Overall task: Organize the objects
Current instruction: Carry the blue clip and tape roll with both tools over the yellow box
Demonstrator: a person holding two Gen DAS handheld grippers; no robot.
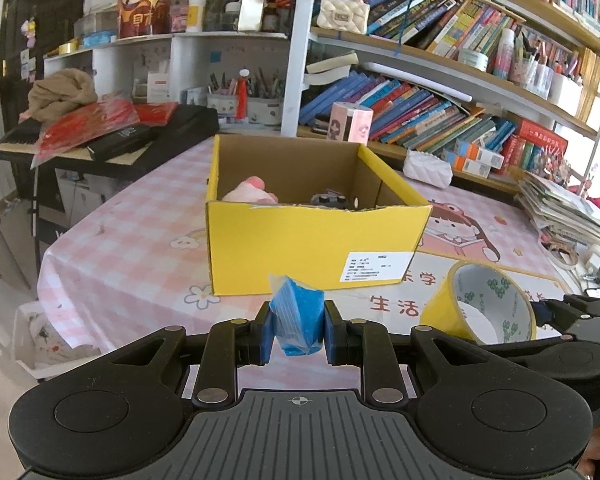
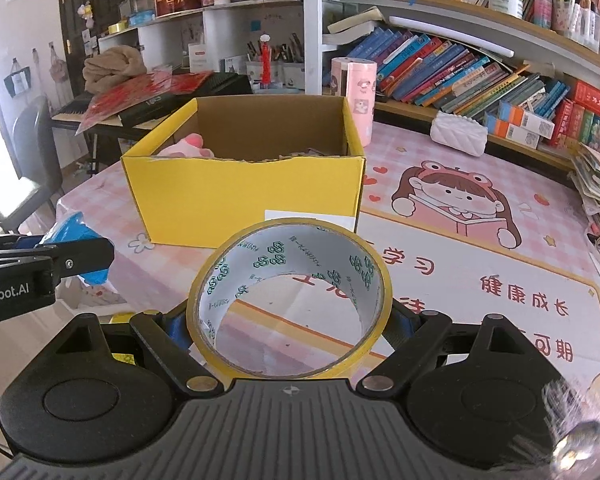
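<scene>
While left gripper [image 1: 296,332] pinches crinkly blue packet [image 1: 298,320], probably plastic-wrapped, right gripper [image 2: 288,320] clasps glossy yellow tape ring [image 2: 290,300].

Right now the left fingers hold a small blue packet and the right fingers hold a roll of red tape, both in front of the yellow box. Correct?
Not quite: the tape roll is yellow, not red, as the right wrist view shows. The blue packet and yellow box are as stated.
</scene>
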